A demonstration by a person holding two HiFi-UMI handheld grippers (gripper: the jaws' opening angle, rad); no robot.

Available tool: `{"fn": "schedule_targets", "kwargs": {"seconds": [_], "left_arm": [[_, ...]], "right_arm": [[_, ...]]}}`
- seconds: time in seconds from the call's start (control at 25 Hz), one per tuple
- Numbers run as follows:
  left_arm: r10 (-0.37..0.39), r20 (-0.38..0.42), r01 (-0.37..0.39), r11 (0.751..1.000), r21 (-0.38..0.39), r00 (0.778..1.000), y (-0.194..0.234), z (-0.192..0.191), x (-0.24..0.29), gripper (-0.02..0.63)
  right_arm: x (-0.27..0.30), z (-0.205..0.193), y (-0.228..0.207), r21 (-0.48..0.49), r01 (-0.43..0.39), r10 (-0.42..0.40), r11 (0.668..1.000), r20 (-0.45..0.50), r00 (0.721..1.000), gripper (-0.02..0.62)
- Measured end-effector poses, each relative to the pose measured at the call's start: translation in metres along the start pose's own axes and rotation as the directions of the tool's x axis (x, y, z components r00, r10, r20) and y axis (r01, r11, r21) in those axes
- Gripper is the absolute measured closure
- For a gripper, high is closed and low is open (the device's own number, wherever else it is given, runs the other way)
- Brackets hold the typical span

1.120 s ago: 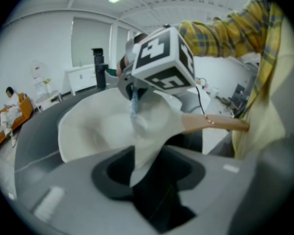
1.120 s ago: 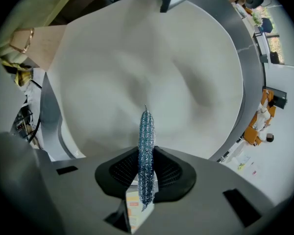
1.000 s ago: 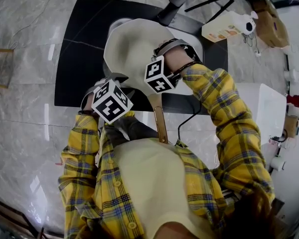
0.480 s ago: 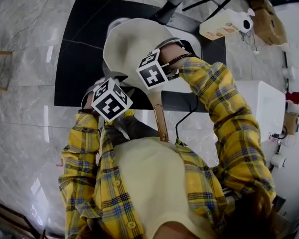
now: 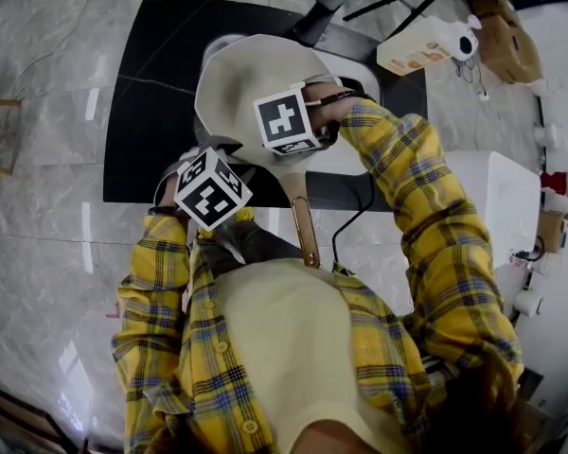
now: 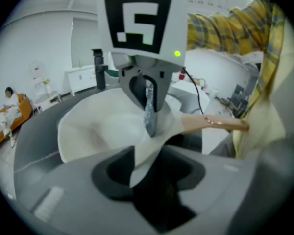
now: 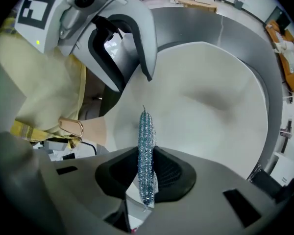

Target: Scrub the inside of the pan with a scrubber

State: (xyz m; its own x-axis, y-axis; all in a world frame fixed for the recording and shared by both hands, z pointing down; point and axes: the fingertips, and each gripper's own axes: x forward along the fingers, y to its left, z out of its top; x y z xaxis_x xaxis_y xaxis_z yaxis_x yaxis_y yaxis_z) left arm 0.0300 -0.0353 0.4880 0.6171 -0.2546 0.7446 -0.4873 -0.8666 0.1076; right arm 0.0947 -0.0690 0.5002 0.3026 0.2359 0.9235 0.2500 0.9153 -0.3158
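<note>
Right claw [image 7: 147,169] — scrubber [image 7: 145,138] between its jaws

A large, open studio-like room: polished marble floor [image 5: 47,159], a black surface [image 5: 156,112], white cabinets [image 6: 81,80], an orange sofa [image 6: 0,130] by the wall.

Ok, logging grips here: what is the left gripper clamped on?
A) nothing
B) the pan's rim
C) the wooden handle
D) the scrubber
B: the left gripper has its jaws shut on the cream rim of the pan, while the scrubber sits in the right gripper.
</note>
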Motion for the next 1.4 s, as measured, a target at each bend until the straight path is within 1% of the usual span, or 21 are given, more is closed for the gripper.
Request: {"fn": "schedule_targets", "kwargs": {"seconds": [0.16, 0.36, 0.6, 0.76, 0.92, 1.08, 1.24, 1.4], "left_arm": [[-0.004, -0.002, 0.004, 1.0, 0.003, 1.0, -0.001, 0.0, 0.0, 0.428], [-0.002, 0.003, 0.002, 1.0, 0.006, 1.0, -0.001, 0.0, 0.0, 0.43], [0.0, -0.003, 0.0, 1.0, 0.018, 1.0, 0.0, 0.0, 0.0, 0.43], [-0.007, 0.002, 0.007, 1.0, 0.016, 1.0, -0.004, 0.0, -0.001, 0.431], [-0.013, 0.038, 0.012, 1.0, 0.016, 0.999, -0.006, 0.011, -0.006, 0.437], [0.004, 0.027, -0.006, 0.999, 0.052, 1.0, -0.006, 0.011, -0.007, 0.442], [0.001, 0.035, -0.002, 0.999, 0.04, 0.999, -0.007, 0.012, -0.007, 0.442], [0.0, 0.036, -0.001, 0.999, 0.04, 0.999, -0.006, 0.011, -0.008, 0.442]], "right_arm": [[-0.005, 0.007, 0.005, 0.055, -0.056, 0.053, 0.997, 0.056, 0.997, 0.514], [-0.008, 0.01, 0.006, 0.114, -0.077, 0.064, 0.991, 0.109, 0.992, 0.514], [-0.018, 0.019, 0.014, 0.167, -0.134, 0.094, 0.977, 0.228, 0.969, 0.514], [-0.023, 0.022, 0.021, 0.18, -0.144, 0.092, 0.973, 0.272, 0.958, 0.514], [-0.027, 0.028, 0.022, 0.221, -0.155, 0.075, 0.963, 0.333, 0.94, 0.514], [-0.029, 0.031, 0.02, 0.265, -0.168, 0.054, 0.949, 0.39, 0.919, 0.514], [-0.032, 0.031, 0.022, 0.283, -0.165, 0.031, 0.945, 0.422, 0.906, 0.514], [-0.034, 0.034, 0.02, 0.295, -0.161, 0.008, 0.942, 0.461, 0.887, 0.514]]}}
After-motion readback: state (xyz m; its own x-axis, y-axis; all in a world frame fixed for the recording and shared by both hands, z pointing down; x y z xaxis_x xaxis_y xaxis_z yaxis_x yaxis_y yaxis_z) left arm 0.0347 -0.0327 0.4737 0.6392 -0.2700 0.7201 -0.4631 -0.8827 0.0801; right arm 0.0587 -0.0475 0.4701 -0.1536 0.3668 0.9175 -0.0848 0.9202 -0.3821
